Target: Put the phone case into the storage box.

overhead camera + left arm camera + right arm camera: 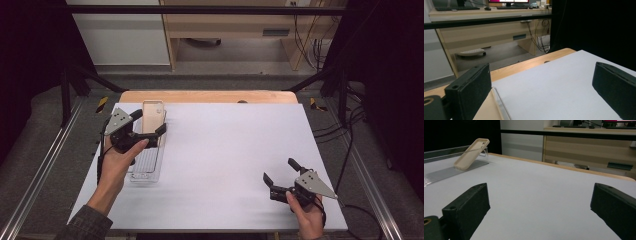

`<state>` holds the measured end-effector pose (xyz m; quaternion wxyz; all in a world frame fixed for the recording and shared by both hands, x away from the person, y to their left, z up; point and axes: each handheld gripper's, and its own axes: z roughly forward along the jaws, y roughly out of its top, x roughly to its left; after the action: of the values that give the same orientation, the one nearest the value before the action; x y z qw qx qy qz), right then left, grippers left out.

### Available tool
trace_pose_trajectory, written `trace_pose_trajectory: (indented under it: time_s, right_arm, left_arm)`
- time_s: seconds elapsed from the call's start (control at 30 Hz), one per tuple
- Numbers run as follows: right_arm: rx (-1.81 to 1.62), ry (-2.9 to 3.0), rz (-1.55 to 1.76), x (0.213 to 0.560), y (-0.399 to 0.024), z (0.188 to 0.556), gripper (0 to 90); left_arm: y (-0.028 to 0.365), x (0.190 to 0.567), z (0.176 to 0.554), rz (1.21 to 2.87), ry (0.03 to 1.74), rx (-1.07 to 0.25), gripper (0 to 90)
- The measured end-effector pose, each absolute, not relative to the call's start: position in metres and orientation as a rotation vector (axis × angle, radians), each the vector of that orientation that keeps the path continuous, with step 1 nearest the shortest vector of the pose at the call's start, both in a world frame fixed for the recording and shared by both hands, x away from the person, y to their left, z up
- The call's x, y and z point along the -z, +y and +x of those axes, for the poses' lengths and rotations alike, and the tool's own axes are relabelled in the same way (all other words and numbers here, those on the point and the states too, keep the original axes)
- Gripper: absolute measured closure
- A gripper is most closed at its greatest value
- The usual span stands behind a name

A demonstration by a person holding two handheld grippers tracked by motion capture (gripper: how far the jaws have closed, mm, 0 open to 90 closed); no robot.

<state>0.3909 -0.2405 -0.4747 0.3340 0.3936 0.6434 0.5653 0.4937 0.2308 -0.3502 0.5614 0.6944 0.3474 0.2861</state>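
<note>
High view shows the left gripper (149, 123) with jaws wide open over the beige rubbery phone case (153, 116), leaning in the clear plastic tray (145, 172). Closing crooked could tip it.

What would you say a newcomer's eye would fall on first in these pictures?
Probably the beige phone case, leaning tilted against the far end wall of a clear tray at the left of the white table. Next, the left gripper, held open right over that case and tray. The right gripper, also open, hovers over bare table near the front right corner.
</note>
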Motion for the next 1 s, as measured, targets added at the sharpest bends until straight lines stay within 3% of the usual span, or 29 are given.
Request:
trace_pose_trajectory:
  time_s: [1.0]
  right_arm:
    - [-1.473,1.685,1.025,0.475,-0.239,0.391,2.3]
  left_arm:
    - [0.255,0.349,0.459,1.555,0.778,-0.696,1.7]
